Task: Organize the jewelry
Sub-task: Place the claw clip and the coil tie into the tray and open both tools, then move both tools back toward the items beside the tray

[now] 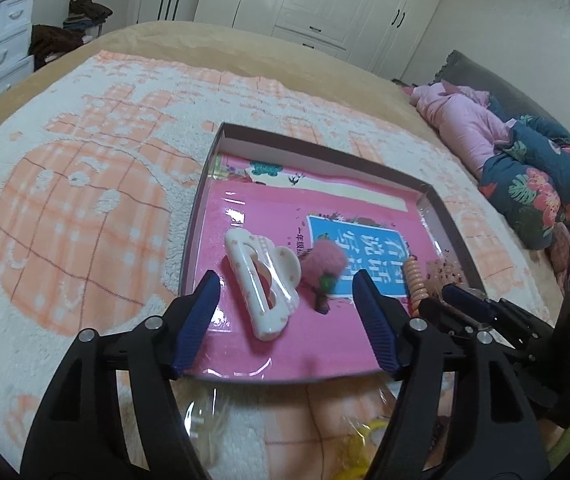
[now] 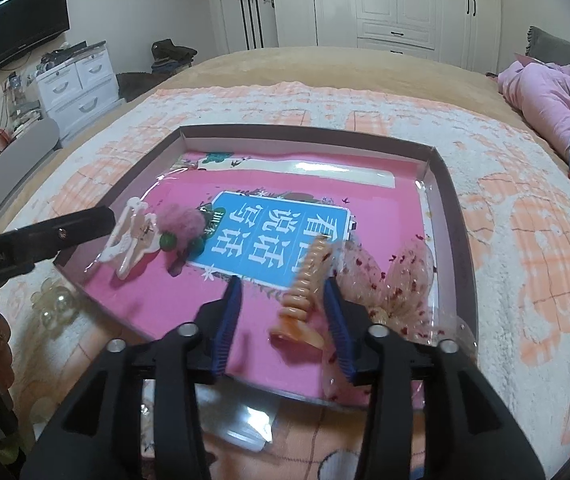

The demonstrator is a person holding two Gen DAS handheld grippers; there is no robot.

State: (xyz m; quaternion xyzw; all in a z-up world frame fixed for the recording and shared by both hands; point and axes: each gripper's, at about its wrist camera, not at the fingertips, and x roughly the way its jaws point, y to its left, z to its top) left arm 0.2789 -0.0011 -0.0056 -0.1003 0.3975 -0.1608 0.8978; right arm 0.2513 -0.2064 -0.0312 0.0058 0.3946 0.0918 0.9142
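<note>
- White hair claw (image 1: 260, 286) w/ pink dots: lying on its side in the box tray (image 1: 205, 184), near-left part, on glossy pink book cover (image 1: 253, 216). Hard plastic, light, stiff, sprung hinge; probably slick on that shiny cover, so likely to skate if nudged. Best taken across the long body, not the curved wing ends.
- Fuzzy pink pom clip (image 1: 322, 266): just right of claw, touching or nearly, can't tell which. Soft, v. light, squashes; better pinched at the dark clip base than the fluff.
- Orange ribbed clip (image 2: 305, 284): stiff, ridged so decent grip; sits against inner face of one finger of right hand-held gripper (image 2: 287, 322). Jaws well apart, not clamped on it.
- Sheer bow w/ red flecks (image 2: 389, 276): flimsy, floppy, snags easily; right of orange clip, inside tray.
- Left hand-held gripper (image 1: 287, 320): wide open, holding nothing, hovering low w/ claw between its fingers.
- Left wrist view only: claw's full outline + dots, both left fingers flanking it, folded quilts at bed's far right.
- Right wrist view only: bow, orange clip whole length, clear bead cluster (image 2: 55, 306) on blanket (image 2: 525, 240) outside tray, TV + drawers at left. Left tool seen from side there, so its opening unreadable.
</note>
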